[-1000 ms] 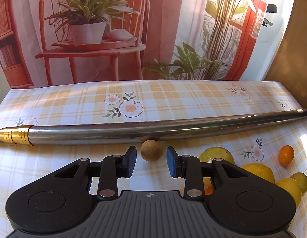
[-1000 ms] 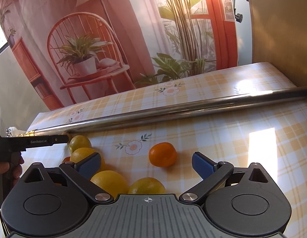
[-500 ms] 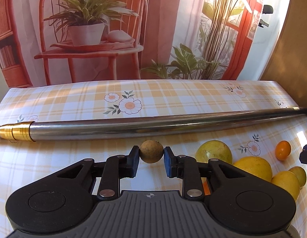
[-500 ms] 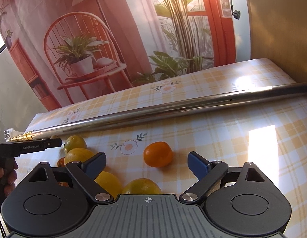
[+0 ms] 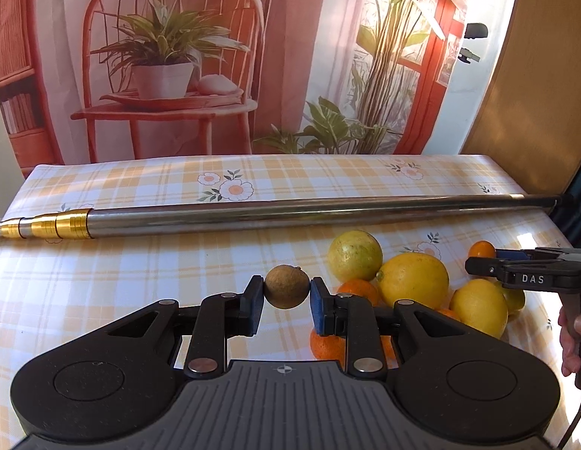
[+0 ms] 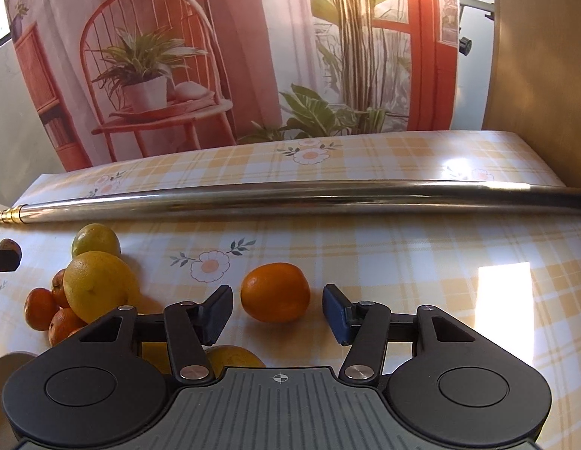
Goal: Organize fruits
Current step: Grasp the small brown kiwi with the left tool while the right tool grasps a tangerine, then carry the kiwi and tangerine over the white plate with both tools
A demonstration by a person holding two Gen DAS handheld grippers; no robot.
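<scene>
My left gripper (image 5: pixel 286 298) is shut on a small brown round fruit (image 5: pixel 286 287), held above the checked tablecloth (image 5: pixel 140 262). To its right lies a pile of fruit: a yellow-green one (image 5: pixel 355 256), a big lemon (image 5: pixel 414 279), another lemon (image 5: pixel 478 306) and small oranges (image 5: pixel 356 289). In the right wrist view my right gripper (image 6: pixel 277 313) is open, its pads on either side of a lone orange (image 6: pixel 275 291) resting on the cloth, not touching it. The fruit pile (image 6: pixel 97 283) sits to its left.
A long steel pole (image 5: pixel 290 213) with a gold telescopic end (image 5: pixel 46 226) lies across the table behind the fruit. A printed backdrop (image 5: pixel 215 56) stands at the table's far edge. A wooden panel (image 6: pixel 545 56) rises at the right. The right gripper's body and a hand (image 5: pixel 569 333) show at the left view's right edge.
My left gripper closed on the brown fruit and lifted it back from the pole. My right gripper moved forward and narrowed around the lone orange.
</scene>
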